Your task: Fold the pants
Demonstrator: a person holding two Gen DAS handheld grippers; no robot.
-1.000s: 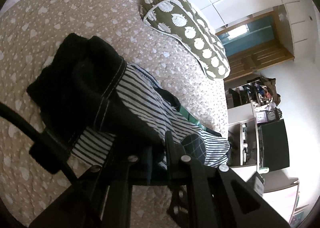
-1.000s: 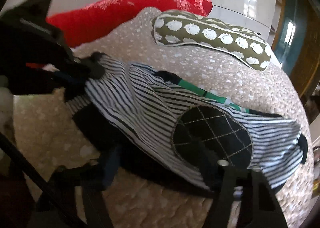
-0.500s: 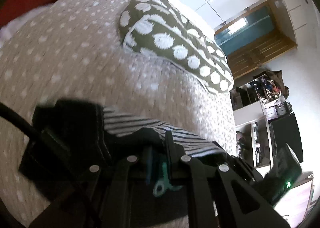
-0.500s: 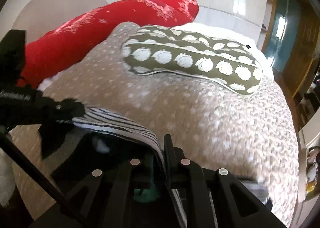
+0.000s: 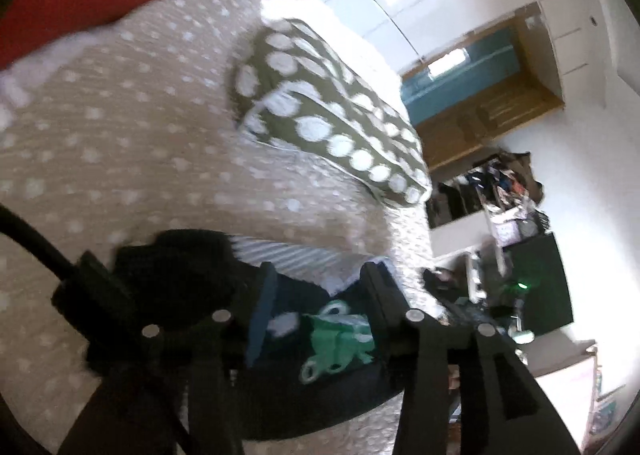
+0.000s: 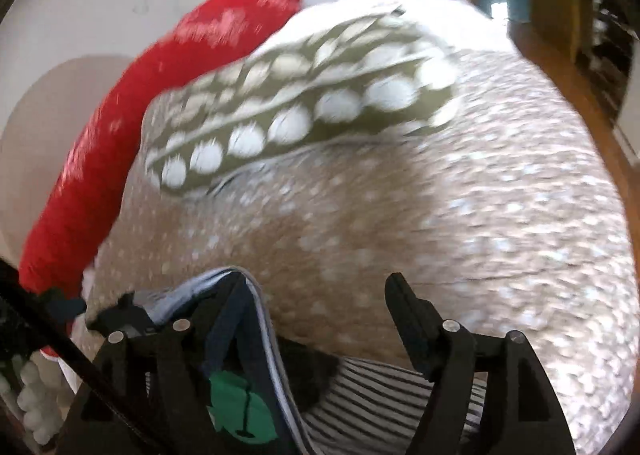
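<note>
Pants (image 5: 320, 339): bunched on bed (image 5: 120, 143), near edge; fold partly made, unfinished. My left tool (image 5: 316, 287), right tool (image 6: 316, 295): jaws just opening, cloth loose between, nothing clamped.

Olive spotted pillow (image 5: 332, 123) on dotted beige bedspread (image 5: 120, 143); red cushion (image 6: 132, 127) behind; cluttered shelves (image 5: 504, 191).

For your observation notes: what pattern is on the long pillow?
Olive green with white spots on the pillow; left wrist view.

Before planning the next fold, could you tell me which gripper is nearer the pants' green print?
Left. Both jaws have just been opening. The green print lies centred between the left gripper's fingers. At the right gripper it sits off-centre, low beside one finger.
</note>
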